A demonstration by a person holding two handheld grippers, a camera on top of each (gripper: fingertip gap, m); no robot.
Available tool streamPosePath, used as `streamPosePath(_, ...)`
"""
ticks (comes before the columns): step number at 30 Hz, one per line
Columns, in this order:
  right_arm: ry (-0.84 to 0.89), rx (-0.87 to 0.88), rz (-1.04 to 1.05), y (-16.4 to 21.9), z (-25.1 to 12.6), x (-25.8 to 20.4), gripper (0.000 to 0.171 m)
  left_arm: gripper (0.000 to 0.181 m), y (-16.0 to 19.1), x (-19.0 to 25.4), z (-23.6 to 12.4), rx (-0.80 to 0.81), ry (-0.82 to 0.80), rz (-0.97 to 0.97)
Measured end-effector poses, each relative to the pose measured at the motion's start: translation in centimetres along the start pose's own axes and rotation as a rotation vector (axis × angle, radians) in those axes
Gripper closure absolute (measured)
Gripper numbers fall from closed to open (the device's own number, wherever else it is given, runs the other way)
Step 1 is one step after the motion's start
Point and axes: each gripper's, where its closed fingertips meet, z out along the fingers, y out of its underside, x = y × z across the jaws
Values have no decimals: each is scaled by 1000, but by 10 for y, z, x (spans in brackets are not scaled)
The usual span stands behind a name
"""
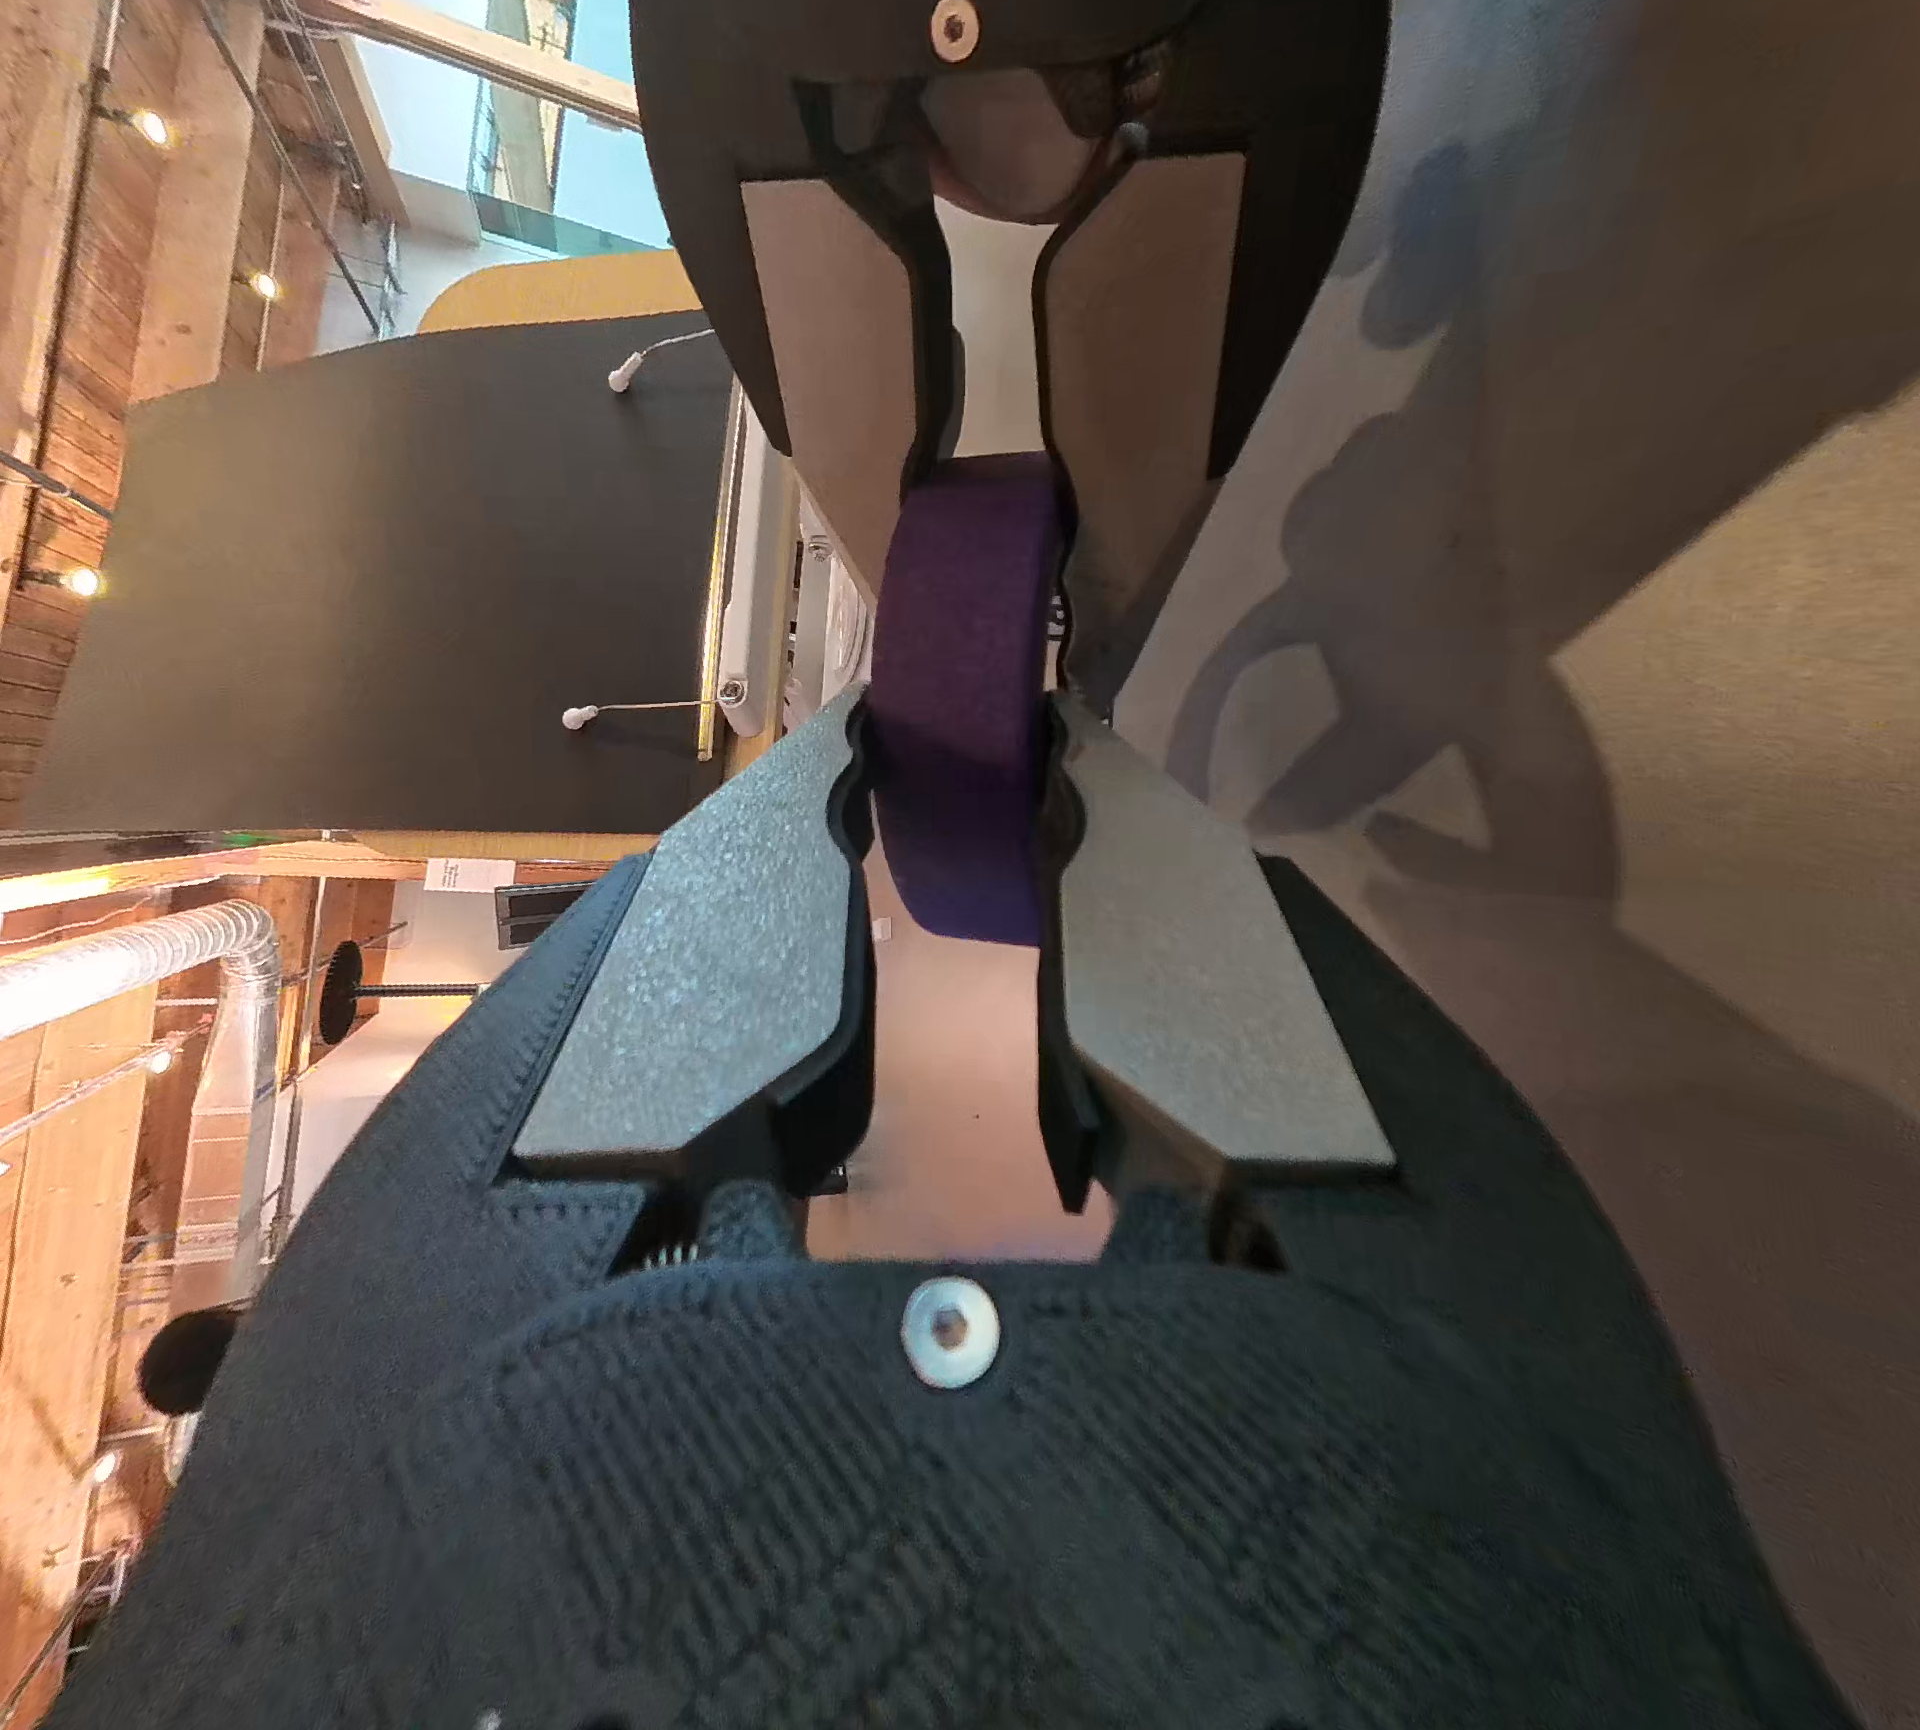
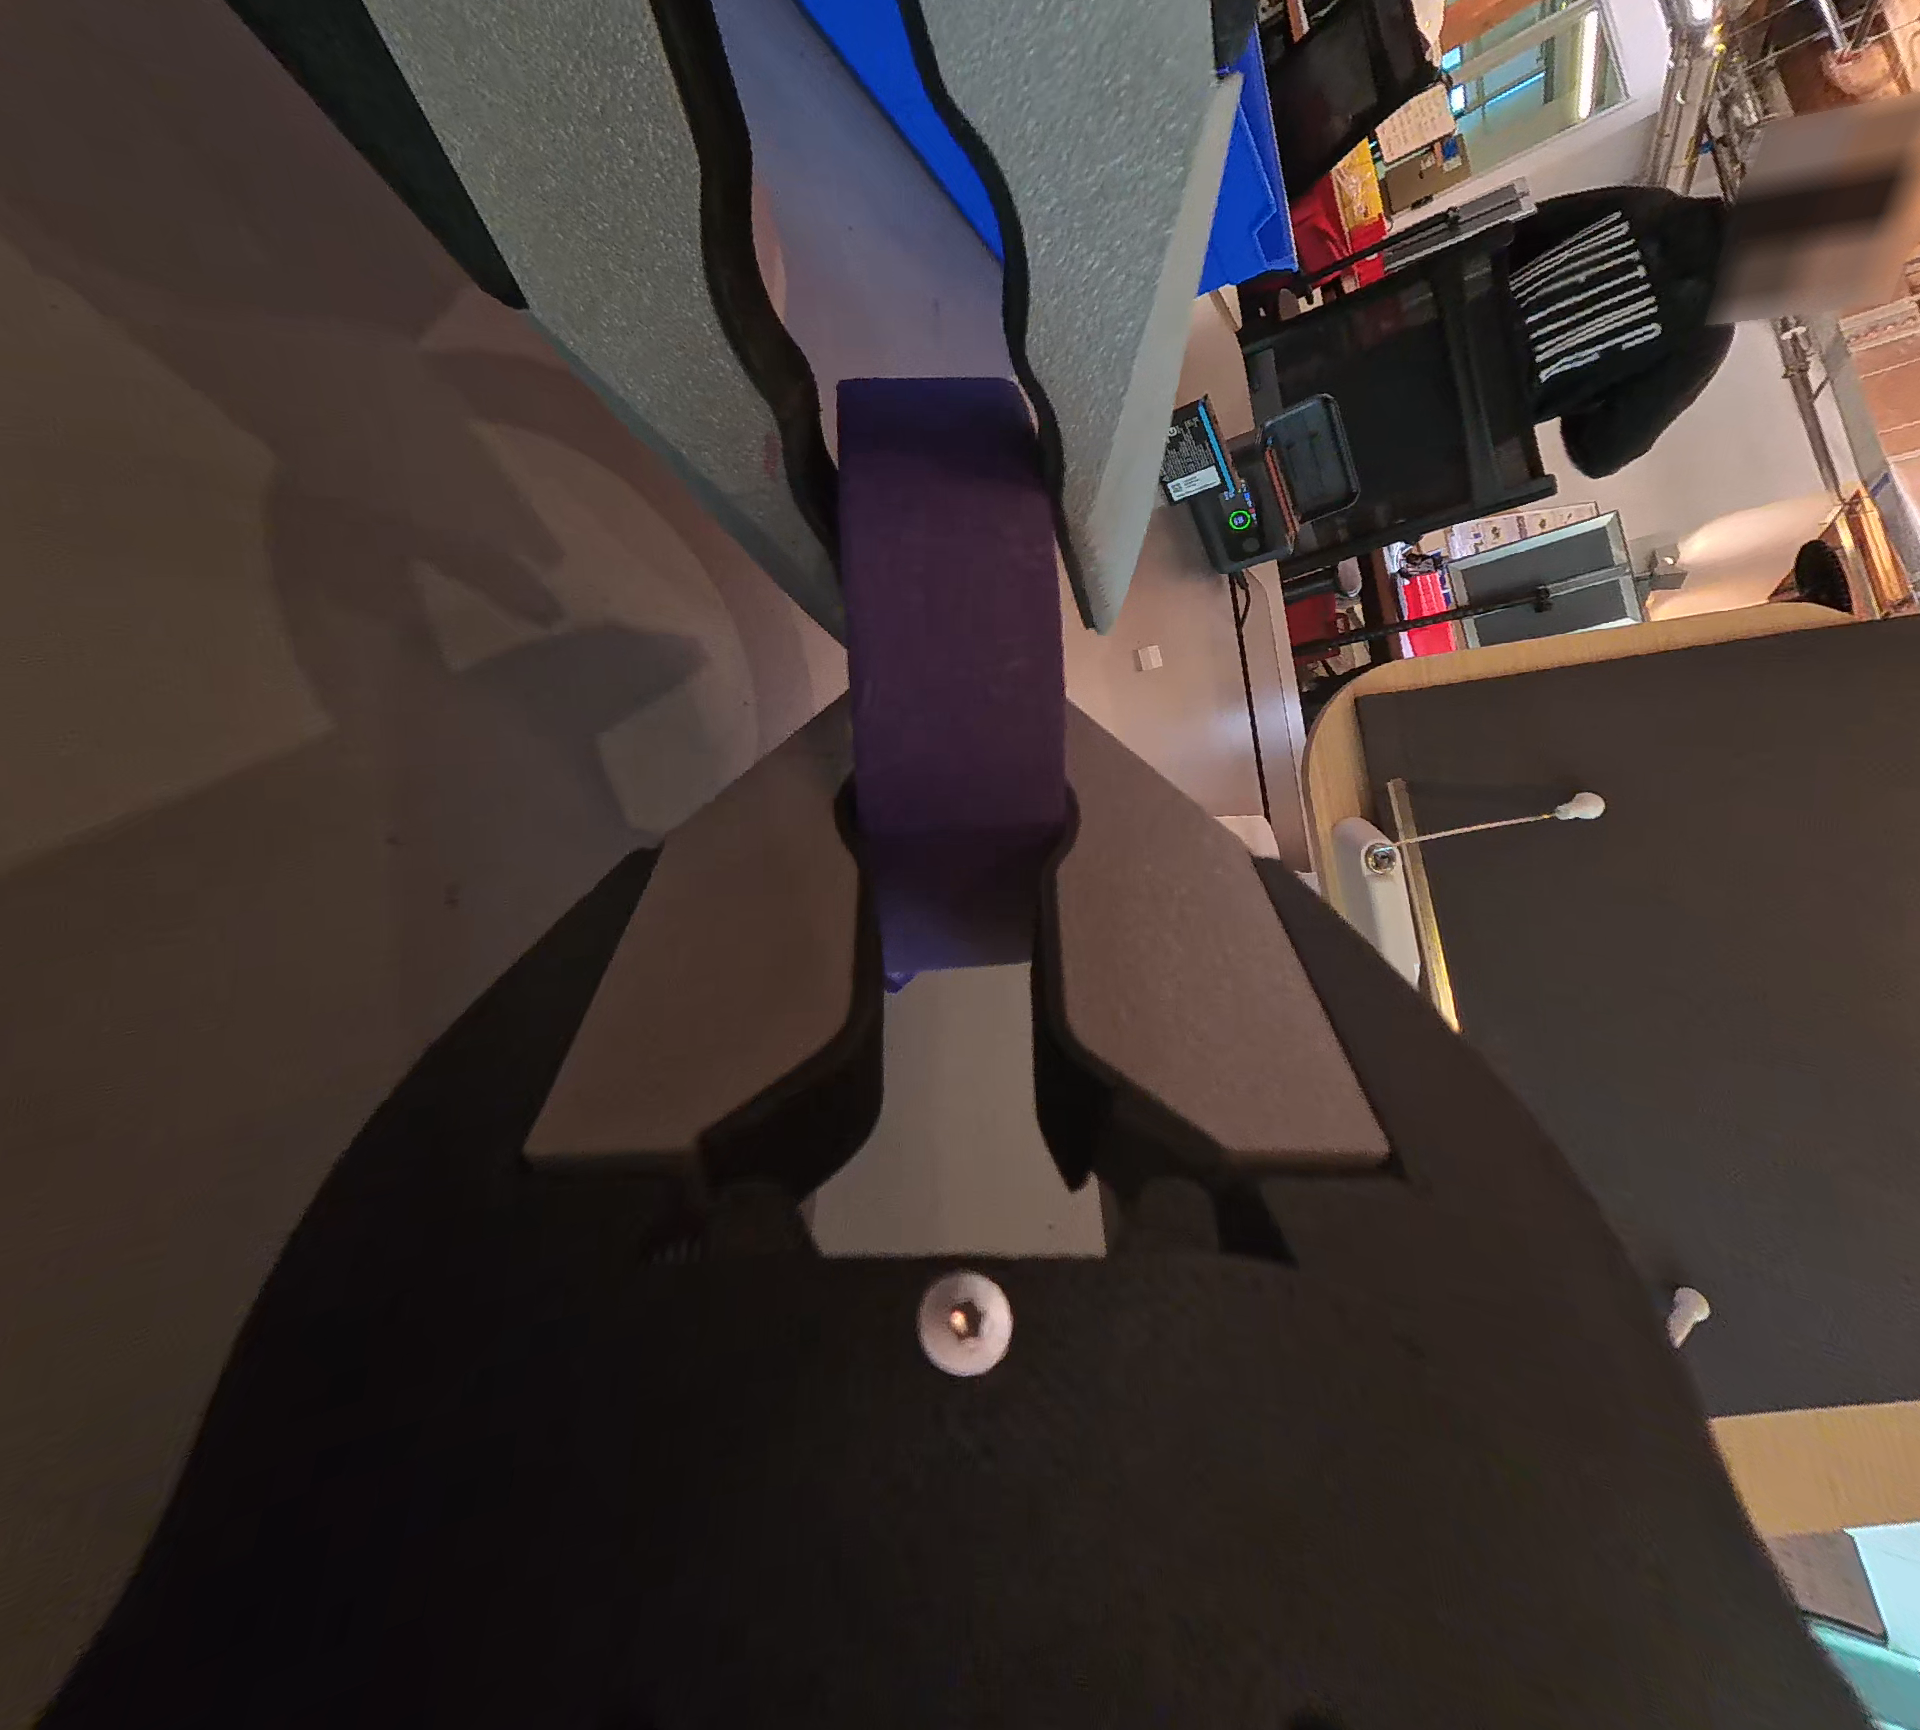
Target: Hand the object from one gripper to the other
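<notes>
Both hand-held grippers, left and right, clamp the unlabelled purple roll.

Black-topped table, blue bin

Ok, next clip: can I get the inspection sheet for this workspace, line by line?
Surface: beige, bare beside the grippers, with shadows on it.
Job's things: purple tape roll, off the surface, seen edge-on between both grippers.
Clutter: nothing seen on the surface.
Grippers: left hand-held gripper closed on the near end of the roll; right hand-held gripper closed on the opposite end. Both grip it at once.
Cables: a black cable hangs by a stand behind.
Surroundings: black board with white-tipped pins, wooden beams, metal duct, blue bin, dark garment on a rack.
</notes>
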Motion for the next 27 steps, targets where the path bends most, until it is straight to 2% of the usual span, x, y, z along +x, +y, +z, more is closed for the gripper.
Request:
streamPosePath(8,-4,-20,55,6,1,5,148,152,5,-6,0,-24,-27,-14)
streamPosePath(12,-34,13,281,11,-3,21,149,156,12,-26,-8,-36,-122,-17)
streamPosePath(15,-42,75,535,17,-11,45,149,156,20,-42,-16,-65,-178,-48)
streamPosePath(18,-198,221,829,11,-20,55,149,155,22,-49,-19,-75,-212,-43)
streamPosePath(21,-384,369,1059,0,-30,59,149,155,18,-45,-16,-88,-223,41)
streamPosePath(23,-465,423,1164,-1,-34,61,149,152,17,-39,-12,-111,-221,117)
streamPosePath(27,-647,478,1313,-7,-39,56,148,150,12,-44,-10,-124,-331,281)
